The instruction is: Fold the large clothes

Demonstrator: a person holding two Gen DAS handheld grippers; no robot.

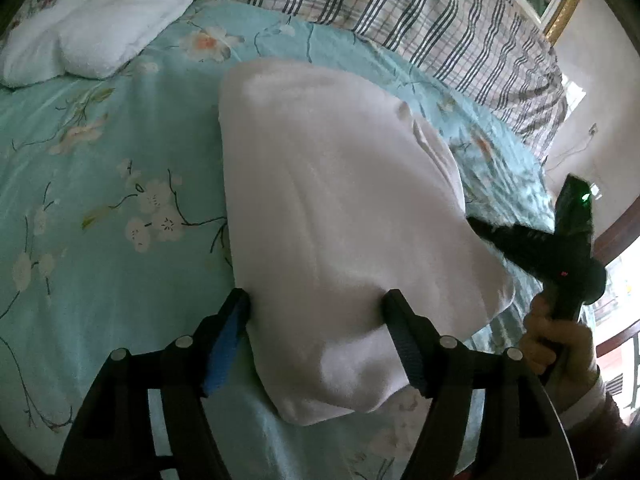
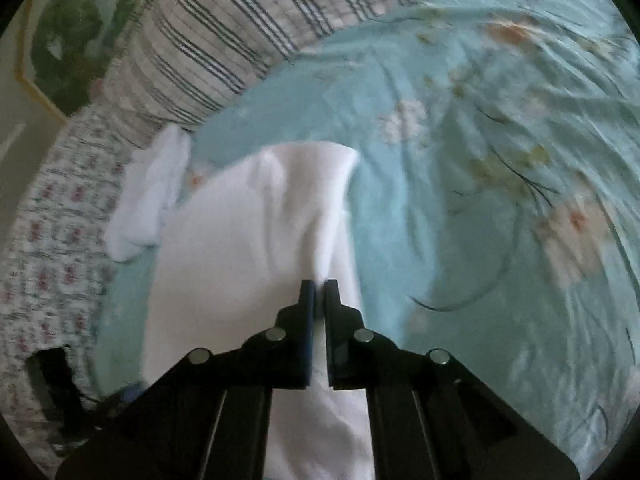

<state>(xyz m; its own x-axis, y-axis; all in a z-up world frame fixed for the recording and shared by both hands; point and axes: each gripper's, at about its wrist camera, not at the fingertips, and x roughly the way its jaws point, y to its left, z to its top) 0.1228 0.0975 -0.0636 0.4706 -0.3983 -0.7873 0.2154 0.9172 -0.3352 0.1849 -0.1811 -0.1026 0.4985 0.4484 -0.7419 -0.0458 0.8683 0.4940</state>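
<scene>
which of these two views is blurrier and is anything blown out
Right wrist view is blurrier: the bedsheet flowers smear and the white garment loses texture. Left wrist view is sharper; its flowers stay crisp, only the right gripper blurs. The window at its right edge is blown out. Both bend and darken at the edges.

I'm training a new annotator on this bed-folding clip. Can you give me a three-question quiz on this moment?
1. True or false: the right hand-held gripper is shut on the white garment.
2. The left hand-held gripper is: A open, B shut flat.
3. What pattern does the turquoise bedsheet carry?

Key: 1 true. 2 A; its fingers straddle the garment's near edge. 3 flowers on dark branches.
</scene>
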